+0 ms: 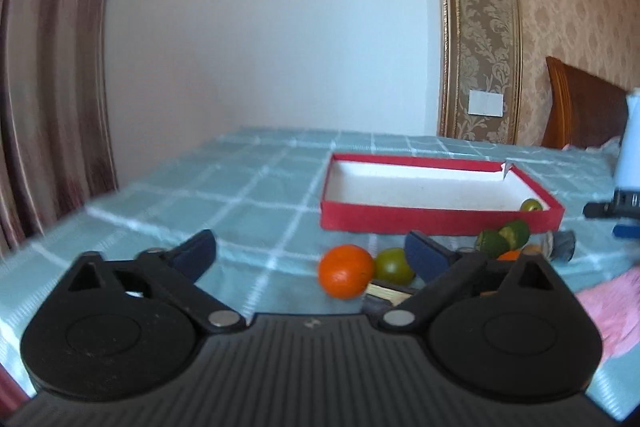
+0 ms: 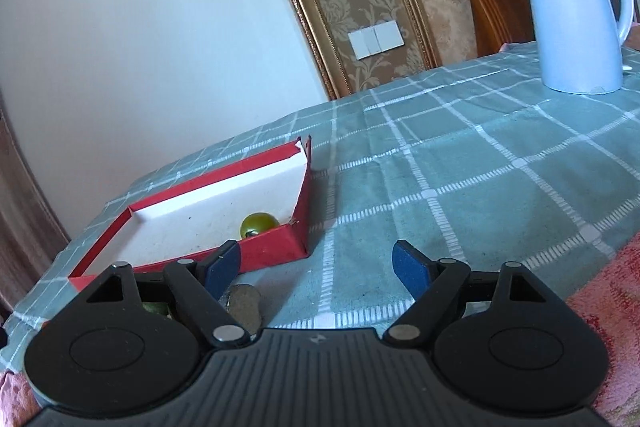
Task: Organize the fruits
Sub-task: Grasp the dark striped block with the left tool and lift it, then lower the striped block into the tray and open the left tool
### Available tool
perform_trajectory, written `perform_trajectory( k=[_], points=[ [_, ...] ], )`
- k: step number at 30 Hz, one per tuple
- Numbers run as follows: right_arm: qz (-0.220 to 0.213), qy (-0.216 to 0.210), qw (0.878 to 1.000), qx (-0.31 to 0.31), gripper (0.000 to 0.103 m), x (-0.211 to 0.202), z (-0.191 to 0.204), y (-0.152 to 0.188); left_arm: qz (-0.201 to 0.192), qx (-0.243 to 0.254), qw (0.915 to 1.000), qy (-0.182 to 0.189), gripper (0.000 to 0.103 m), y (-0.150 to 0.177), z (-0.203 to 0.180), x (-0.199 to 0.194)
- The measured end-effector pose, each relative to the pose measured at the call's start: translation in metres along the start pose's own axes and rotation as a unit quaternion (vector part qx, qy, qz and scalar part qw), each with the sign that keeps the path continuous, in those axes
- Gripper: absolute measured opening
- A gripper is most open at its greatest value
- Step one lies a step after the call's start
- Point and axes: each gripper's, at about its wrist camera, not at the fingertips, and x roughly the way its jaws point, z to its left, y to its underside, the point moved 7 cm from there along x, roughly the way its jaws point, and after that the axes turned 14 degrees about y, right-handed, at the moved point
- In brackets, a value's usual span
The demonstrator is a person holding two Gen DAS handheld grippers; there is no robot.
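A shallow red box (image 1: 436, 217) with a white inside lies on the checked tablecloth; one green fruit (image 1: 531, 205) lies in its near right corner. In front of it lie an orange fruit (image 1: 345, 271), a green fruit (image 1: 393, 266) and two more green fruits (image 1: 505, 239). My left gripper (image 1: 310, 257) is open and empty, just short of the orange fruit. In the right wrist view the red box (image 2: 276, 251) holds the green fruit (image 2: 258, 224). My right gripper (image 2: 316, 269) is open and empty, beside the box's near right corner.
A white kettle (image 2: 576, 15) stands at the far right of the table. A grey cylindrical object (image 2: 242, 307) lies by my right gripper's left finger. A pink cloth (image 1: 612, 311) lies at the table's near right. A curtain (image 1: 44, 87) hangs at the left.
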Motion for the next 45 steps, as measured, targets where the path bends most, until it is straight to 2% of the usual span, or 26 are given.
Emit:
perform_trajectory(
  k=[2, 7, 8, 9, 11, 14, 16, 19, 21, 29, 36, 39, 42, 45],
  points=[
    [0.004, -0.002, 1.0, 0.002, 0.083, 0.001, -0.001, 0.001, 0.007, 0.021, 0.9998, 0.004, 0.088, 0.001, -0.009, 0.001],
    [0.009, -0.002, 1.0, 0.001, 0.083, 0.003, -0.001, 0.002, 0.042, 0.036, 0.9981, 0.028, 0.082, 0.011, -0.035, 0.013],
    [0.01, -0.002, 1.0, 0.002, 0.083, 0.003, -0.001, 0.002, 0.047, 0.034, 0.9977, 0.036, 0.079, 0.014, -0.039, 0.016],
    [0.01, -0.002, 1.0, 0.002, 0.083, 0.003, -0.001, 0.002, 0.052, 0.035, 0.9971, 0.043, 0.072, 0.017, -0.044, 0.018],
    [0.011, -0.002, 1.0, 0.003, 0.083, 0.004, 0.0, 0.002, 0.07, 0.037, 0.996, 0.042, 0.065, 0.022, -0.049, 0.026],
    [0.011, -0.001, 1.0, 0.003, 0.083, 0.003, -0.001, 0.002, 0.097, 0.014, 0.9941, 0.045, 0.052, 0.031, -0.047, 0.037],
    [0.011, -0.001, 1.0, 0.004, 0.083, 0.003, -0.001, 0.002, 0.106, 0.0, 0.9932, 0.049, 0.047, 0.036, -0.043, 0.043],
    [0.012, -0.001, 1.0, 0.004, 0.083, 0.004, -0.001, 0.002, 0.113, 0.005, 0.9925, 0.047, 0.045, 0.039, -0.043, 0.047],
    [0.013, -0.001, 1.0, 0.004, 0.083, 0.005, -0.001, 0.003, 0.115, 0.004, 0.9924, 0.045, 0.038, 0.041, -0.043, 0.049],
    [0.016, 0.0, 1.0, 0.005, 0.083, 0.006, -0.002, 0.003, 0.108, -0.002, 0.9929, 0.051, 0.036, 0.035, -0.042, 0.043],
    [0.016, 0.0, 1.0, 0.005, 0.083, 0.006, -0.002, 0.002, 0.059, 0.023, 0.9956, 0.069, 0.036, -0.008, -0.059, 0.039],
    [0.015, 0.0, 1.0, 0.006, 0.083, 0.006, -0.002, 0.003, 0.047, 0.037, 0.9961, 0.066, 0.036, -0.031, -0.061, 0.06],
    [0.015, 0.0, 1.0, 0.007, 0.083, 0.006, -0.002, 0.003, 0.064, 0.018, 0.9959, 0.062, 0.036, -0.044, -0.051, 0.099],
    [0.014, -0.001, 1.0, 0.008, 0.083, 0.006, -0.003, 0.003, 0.082, 0.012, 0.9959, 0.037, 0.036, -0.048, -0.038, 0.138]
  ],
)
